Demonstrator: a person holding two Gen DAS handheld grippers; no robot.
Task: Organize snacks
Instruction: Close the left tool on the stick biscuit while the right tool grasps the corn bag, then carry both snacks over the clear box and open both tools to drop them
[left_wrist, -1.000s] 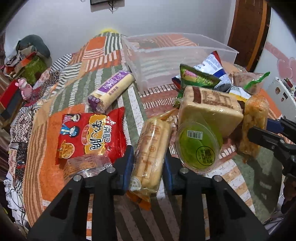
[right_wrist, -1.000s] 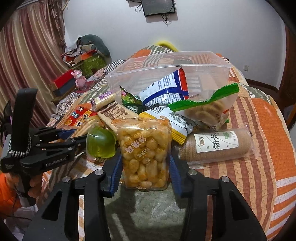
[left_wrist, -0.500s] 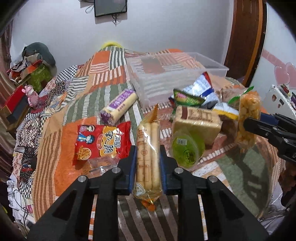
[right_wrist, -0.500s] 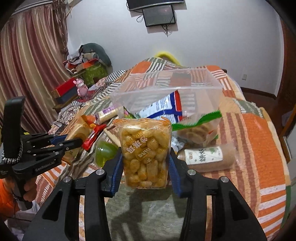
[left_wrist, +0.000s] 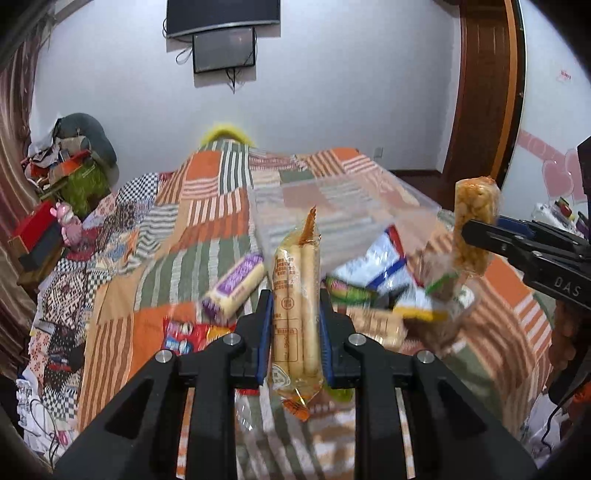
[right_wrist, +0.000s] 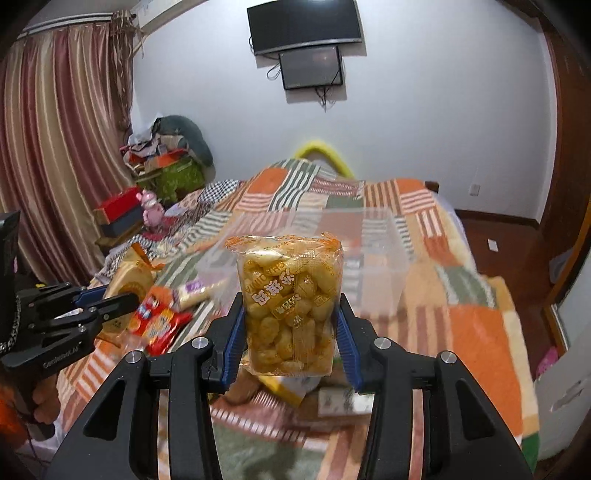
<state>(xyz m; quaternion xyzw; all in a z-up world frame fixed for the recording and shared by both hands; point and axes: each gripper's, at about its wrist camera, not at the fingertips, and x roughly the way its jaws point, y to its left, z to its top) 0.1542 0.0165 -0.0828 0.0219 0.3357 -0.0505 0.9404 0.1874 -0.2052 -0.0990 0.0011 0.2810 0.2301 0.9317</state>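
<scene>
Both views are evenly and fairly brightly lit by soft room light, though its source is not visible; the white wall (right_wrist: 424, 122) reads pale and flat; shadows are weak, only a dim patch under the near gripper bodies; motion blur smears the loose snacks (left_wrist: 369, 288) and the clear bin (right_wrist: 369, 251) on the quilt (left_wrist: 207, 221), while the held biscuit pack (left_wrist: 295, 310) and puffed-snack bag (right_wrist: 291, 306) stay sharp; fisheye bending curves the door frame (left_wrist: 513, 96) and curtain (right_wrist: 62, 147); black vignette fills the corners.

Patchwork-quilted bed (right_wrist: 402, 206), white wall (right_wrist: 424, 110)
</scene>
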